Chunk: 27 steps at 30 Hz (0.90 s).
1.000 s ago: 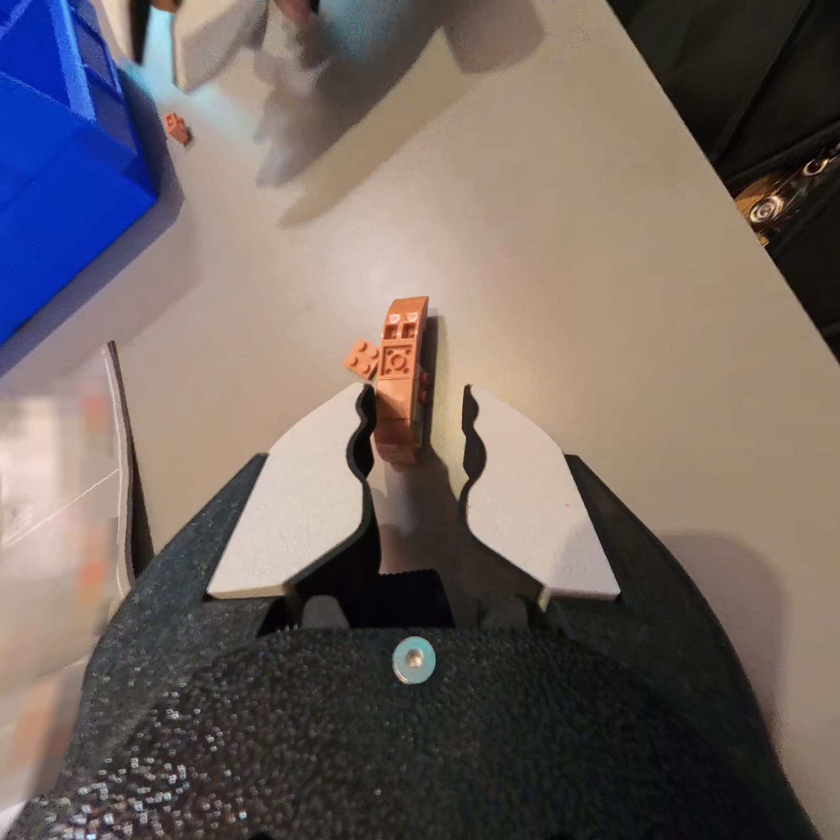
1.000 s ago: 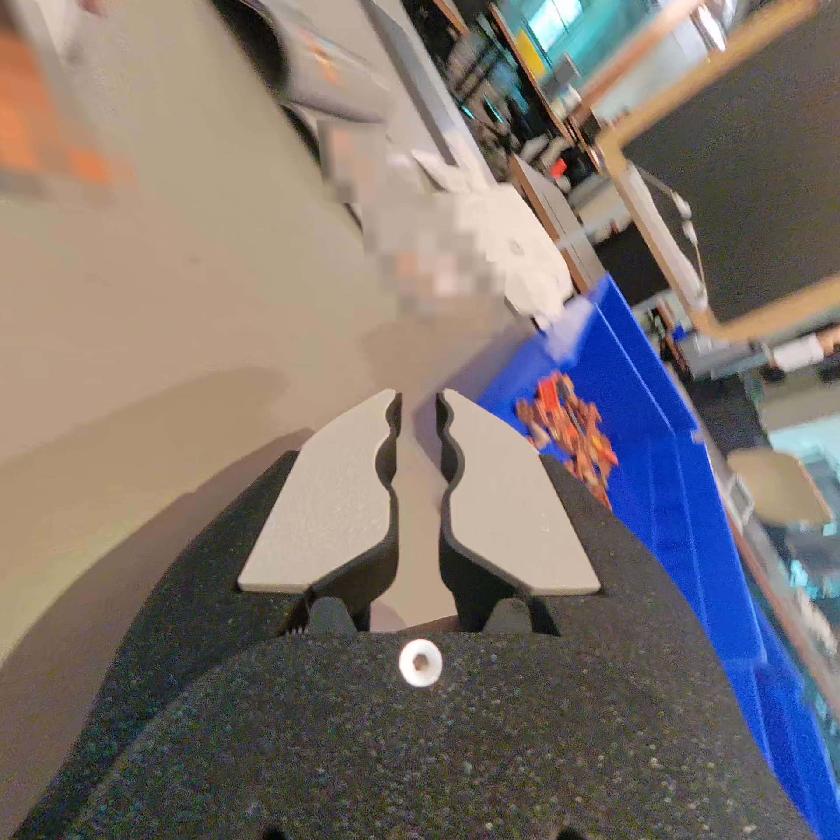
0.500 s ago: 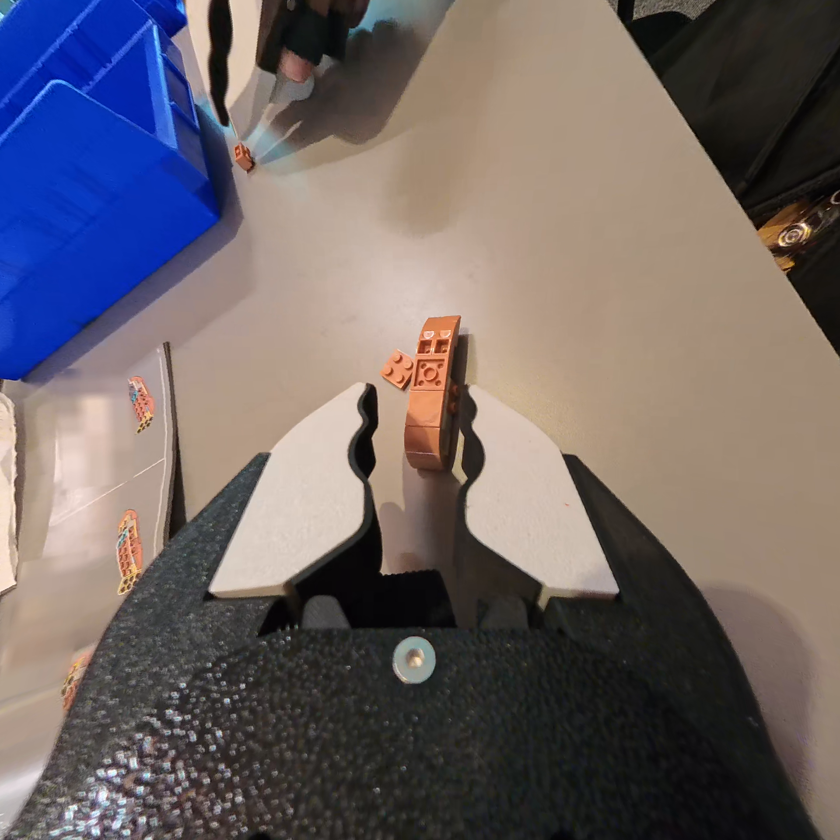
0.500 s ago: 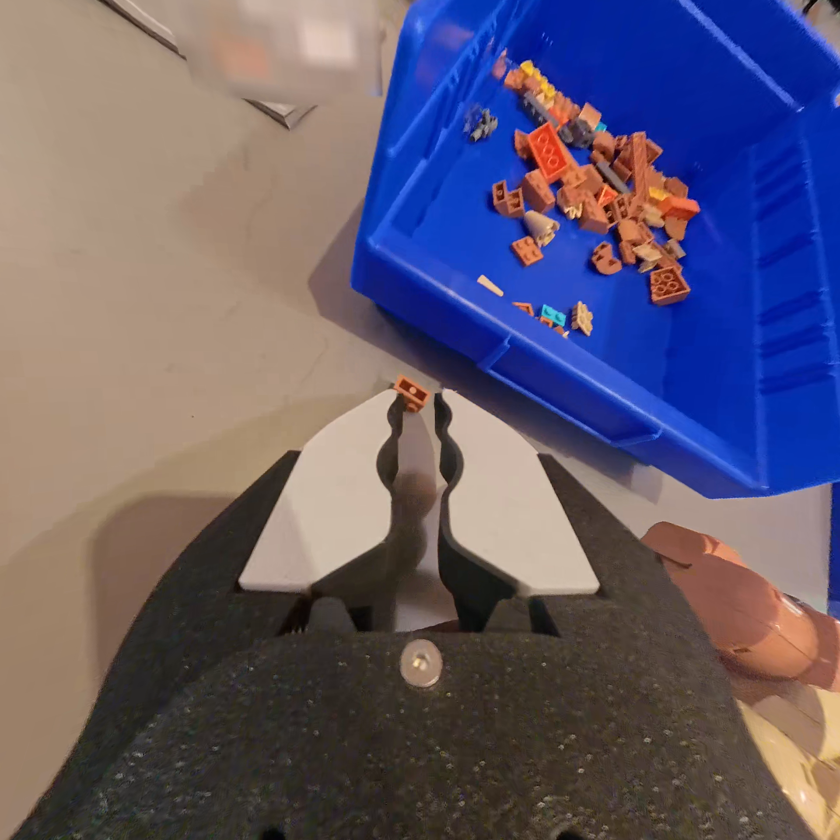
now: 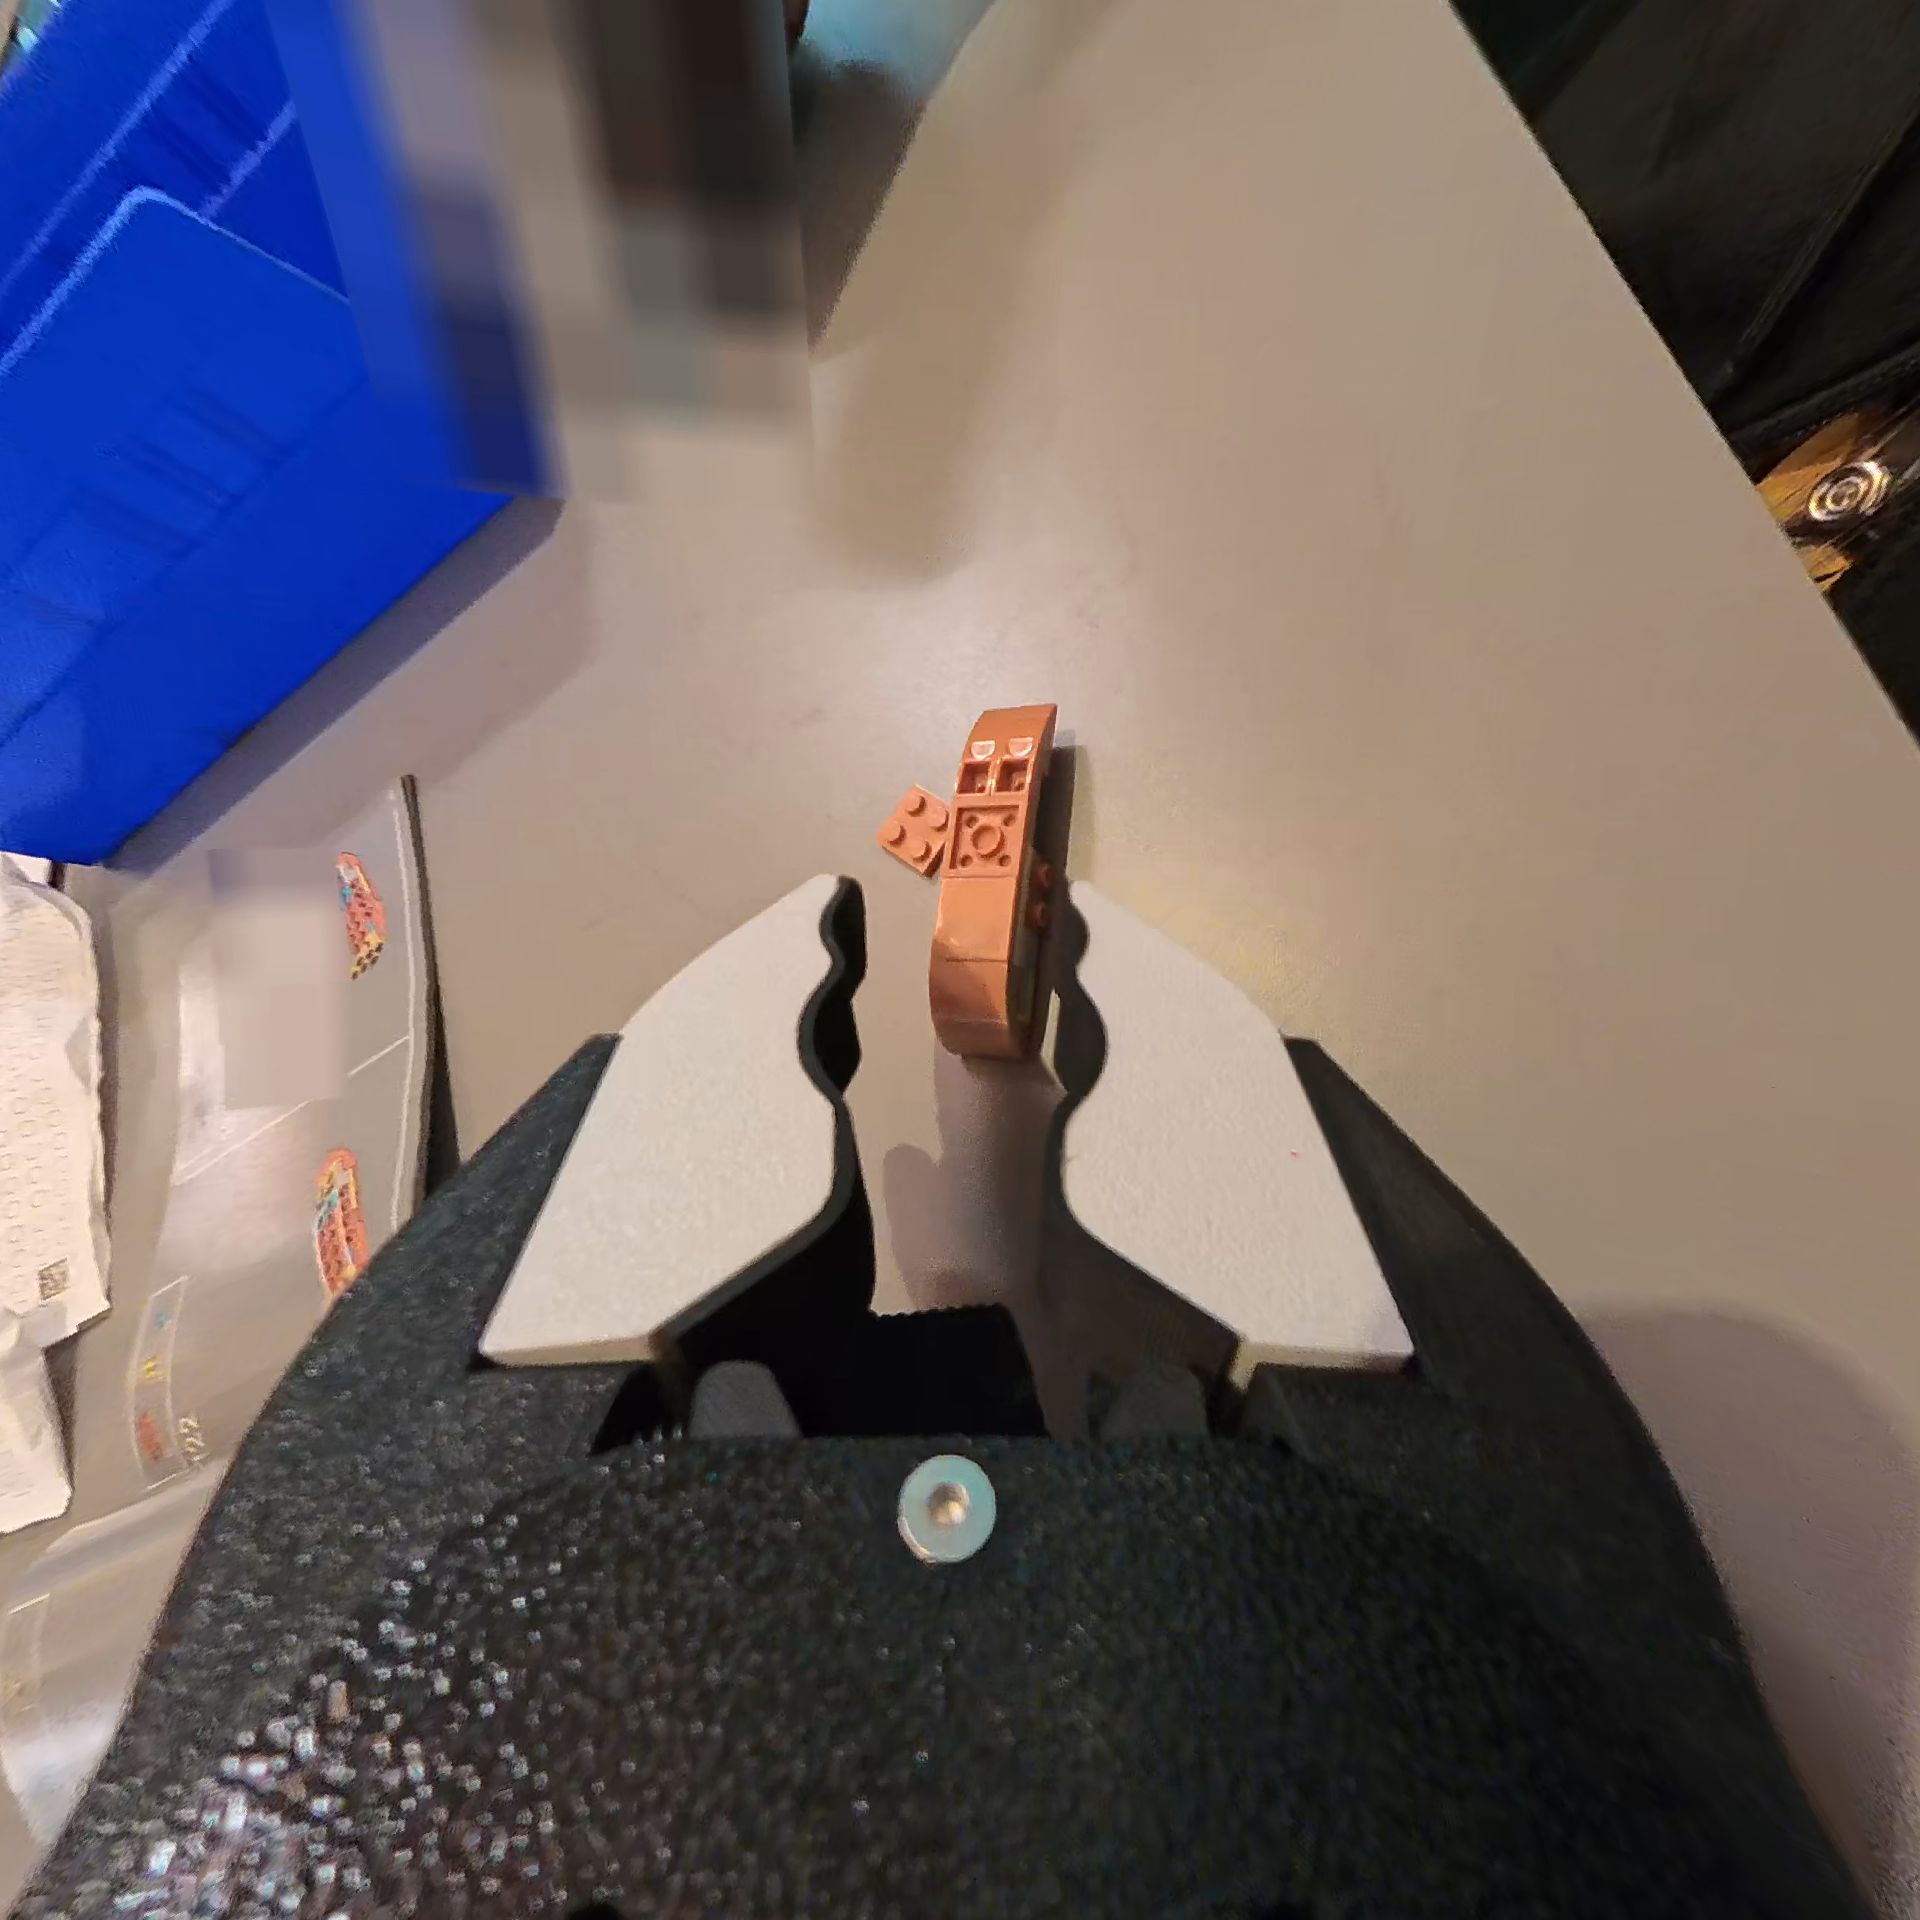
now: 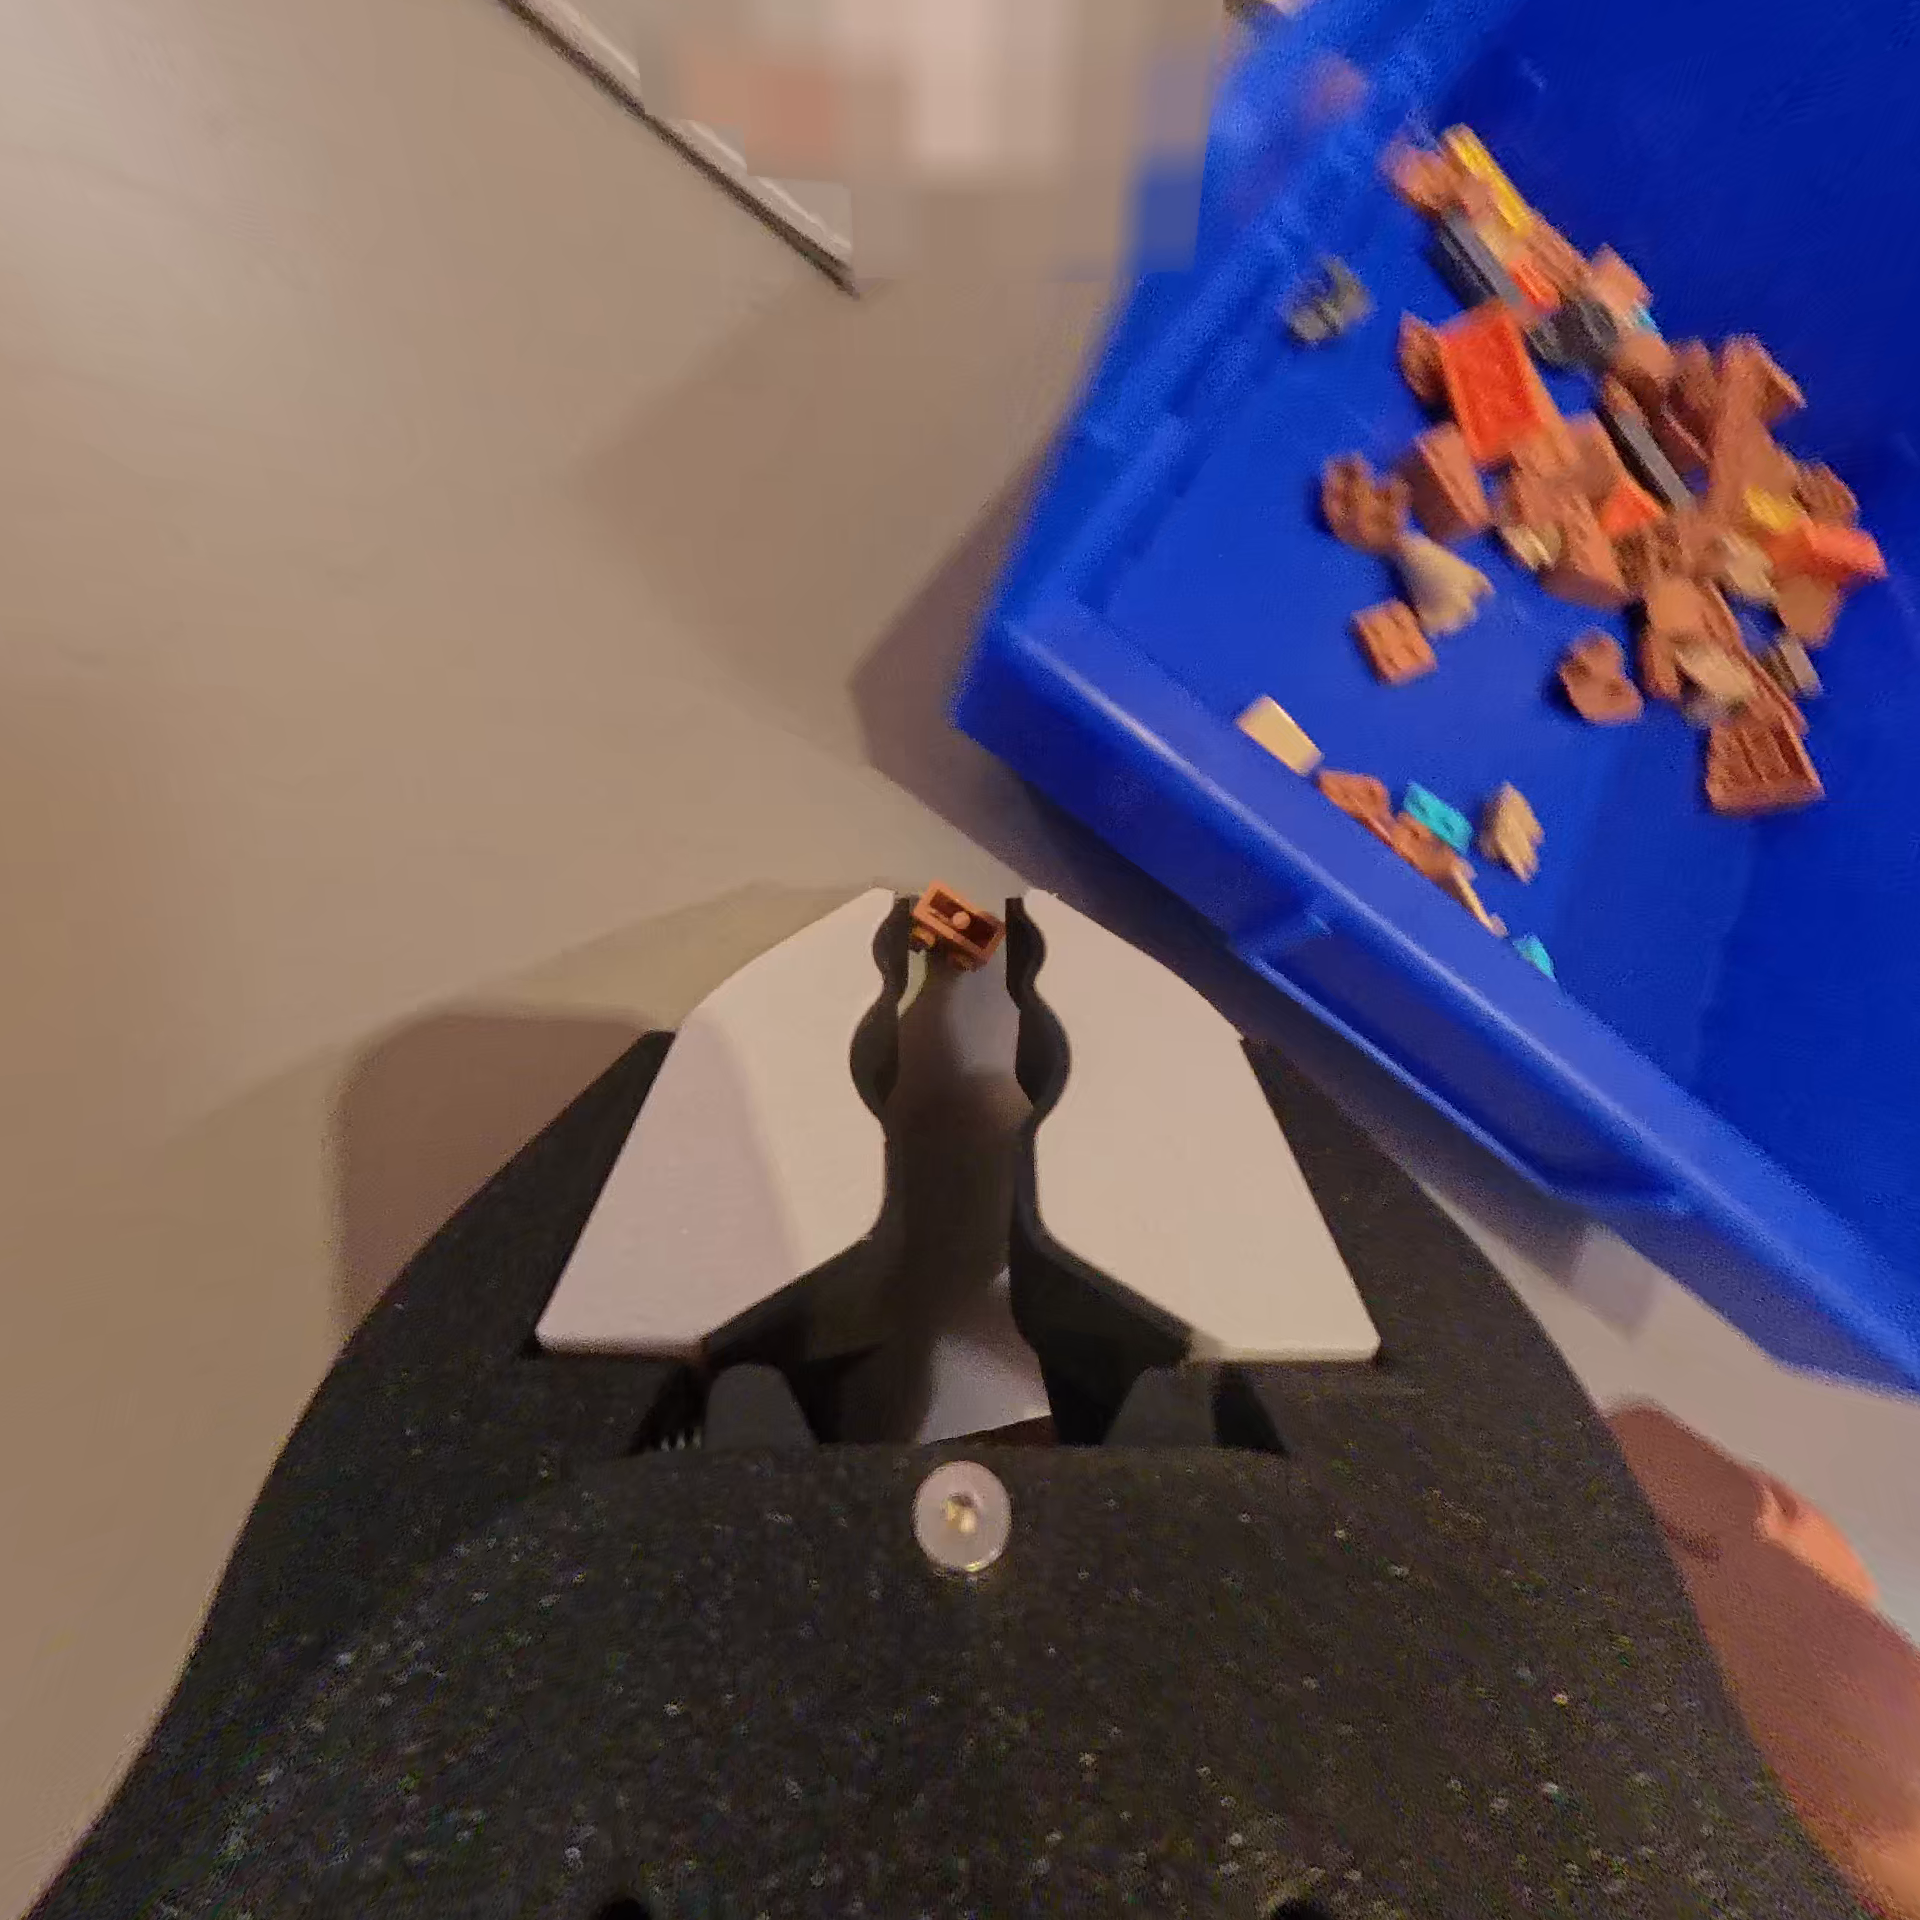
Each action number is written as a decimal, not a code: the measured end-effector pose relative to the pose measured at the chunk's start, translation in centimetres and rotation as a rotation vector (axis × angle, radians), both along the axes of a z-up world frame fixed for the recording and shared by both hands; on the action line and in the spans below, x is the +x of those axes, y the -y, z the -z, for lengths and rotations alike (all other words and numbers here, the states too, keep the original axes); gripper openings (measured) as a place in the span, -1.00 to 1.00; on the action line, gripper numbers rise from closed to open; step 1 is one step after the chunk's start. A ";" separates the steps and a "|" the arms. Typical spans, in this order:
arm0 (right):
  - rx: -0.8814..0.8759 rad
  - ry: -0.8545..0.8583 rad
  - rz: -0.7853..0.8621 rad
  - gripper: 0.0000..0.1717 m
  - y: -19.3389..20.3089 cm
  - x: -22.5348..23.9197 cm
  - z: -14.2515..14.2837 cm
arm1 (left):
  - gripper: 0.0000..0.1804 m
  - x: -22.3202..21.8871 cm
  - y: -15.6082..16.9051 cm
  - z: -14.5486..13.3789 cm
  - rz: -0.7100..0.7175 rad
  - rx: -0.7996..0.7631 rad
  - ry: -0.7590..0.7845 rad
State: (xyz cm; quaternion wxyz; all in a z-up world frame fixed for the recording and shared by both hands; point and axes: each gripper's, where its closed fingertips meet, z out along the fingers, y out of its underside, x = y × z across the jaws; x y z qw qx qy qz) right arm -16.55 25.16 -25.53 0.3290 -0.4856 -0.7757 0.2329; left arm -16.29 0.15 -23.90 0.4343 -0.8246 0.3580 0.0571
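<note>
While the beige surface (image 5: 1299, 582) stretched across both views, a blue bin (image 6: 1195, 623) stood on it at the right of the right wrist view, holding a heap of small brown, orange and red bricks (image 6: 1621, 488) blurred by motion; the same kind of blue bin (image 5: 187, 436) showed at the upper left of the left wrist view. A printed sheet with small coloured figures (image 5: 281, 1101) lay at the left edge of the left wrist view, below that bin. The left hand-held gripper (image 5: 956, 966) had its jaws apart around the near end of a curved brown brick assembly (image 5: 992, 883), which stood on its edge on the surface: its right finger (image 5: 1174, 1122) lay just beside or against the assembly, while a clear gap separated the left finger (image 5: 717, 1122) from it. A small brown square plate (image 5: 916, 833) lay flat, touching the assembly's left side. The right hand-held gripper (image 6: 956, 925) had a tiny brown brick (image 6: 954, 925) between its very tips, near the bin's front wall; whether both pads pressed on it could not be told.
</note>
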 end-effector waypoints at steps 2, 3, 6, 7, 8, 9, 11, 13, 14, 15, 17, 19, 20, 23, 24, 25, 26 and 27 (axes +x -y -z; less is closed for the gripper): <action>0.021 -0.042 -0.144 -0.80 2.6 0.1 -0.4 | -0.63 0.3 -0.2 -0.5 0.007 0.033 0.007; 0.053 -0.073 -0.227 -0.80 4.0 0.2 -0.7 | -0.64 0.4 -0.4 -0.8 0.009 0.046 0.022; 0.137 -0.163 -0.505 -0.80 9.0 1.1 -1.3 | -0.64 0.8 -1.0 -1.4 -0.014 0.056 0.101; 0.143 -0.190 -0.588 -0.80 10.7 1.6 -1.5 | -0.65 0.9 -1.2 -1.5 -0.026 0.054 0.133; 0.147 -0.216 -0.658 -0.80 12.2 1.9 -1.7 | -0.65 1.1 -1.5 -1.6 -0.039 0.048 0.168; 0.157 -0.247 -0.719 -0.80 13.5 2.2 -2.0 | -0.65 1.1 -1.9 -1.7 -0.057 0.041 0.204; 0.172 -0.317 -0.818 -0.80 15.6 2.4 -2.7 | -0.66 1.0 -2.7 -1.9 -0.110 0.025 0.278; 0.167 -0.357 -0.891 -0.80 17.2 2.5 -3.1 | -0.66 1.1 -3.4 -2.1 -0.145 -0.007 0.358; 0.178 -0.374 -0.917 -0.80 17.6 2.5 -3.2 | -0.66 1.2 -3.7 -2.1 -0.156 -0.029 0.389; 0.204 -0.392 -0.934 -0.80 17.9 2.3 -3.3 | -0.66 1.2 -4.0 -2.0 -0.169 -0.052 0.404; 0.249 -0.405 -0.971 -0.79 18.2 2.1 -3.3 | -0.66 0.6 -4.7 -1.6 -0.206 -0.092 0.397; 0.270 -0.405 -1.012 -0.79 18.4 1.9 -3.2 | -0.66 0.5 -5.0 -0.9 -0.206 -0.163 0.409; 0.276 -0.410 -1.027 -0.79 18.6 1.8 -3.2 | -0.64 0.8 -5.1 -0.6 -0.181 -0.207 0.430; 0.288 -0.431 -1.063 -0.79 19.0 1.3 -3.2 | -0.64 1.1 -5.8 0.1 -0.157 -0.270 0.461; 0.297 -0.436 -1.076 -0.79 19.2 1.2 -3.1 | -0.64 1.0 -6.0 0.3 -0.160 -0.283 0.464; 0.318 -0.445 -1.086 -0.79 19.2 1.0 -3.0 | -0.64 1.0 -6.2 0.4 -0.156 -0.290 0.472; 0.348 -0.459 -1.093 -0.79 19.2 0.8 -2.8 | -0.64 1.0 -6.4 0.4 -0.158 -0.287 0.483; 0.379 -0.481 -1.095 -0.77 19.2 0.5 -2.8 | -0.65 1.0 -6.5 0.3 -0.157 -0.284 0.497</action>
